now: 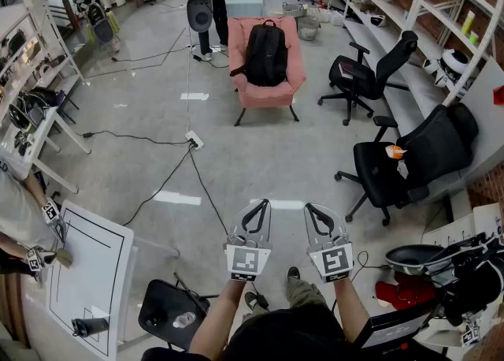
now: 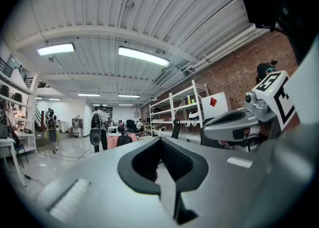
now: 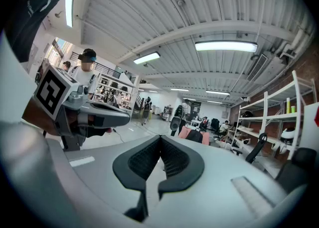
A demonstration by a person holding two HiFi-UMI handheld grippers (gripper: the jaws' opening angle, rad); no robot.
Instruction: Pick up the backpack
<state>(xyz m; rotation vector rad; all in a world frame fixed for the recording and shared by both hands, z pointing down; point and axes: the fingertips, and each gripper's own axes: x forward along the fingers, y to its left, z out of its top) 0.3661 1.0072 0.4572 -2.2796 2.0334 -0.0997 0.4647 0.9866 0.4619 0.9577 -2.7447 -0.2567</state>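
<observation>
Workshop floor (image 1: 260,154): black backpack (image 1: 266,53) on pink armchair (image 1: 268,91), upper centre. Left gripper (image 1: 255,211), right gripper (image 1: 317,214): jaws together, empty. Risk: floor cables (image 1: 161,186) snagging the approach.

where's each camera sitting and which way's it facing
Head view: on the person's head, looking steeply down at floor, backpack on pink armchair; forearms, left gripper, right gripper show.
Left gripper view: on that gripper, facing across the room along its shut jaws; right gripper alongside.
Right gripper view: same, mirrored; left gripper alongside.
Shared: all see the backpack ahead.
</observation>
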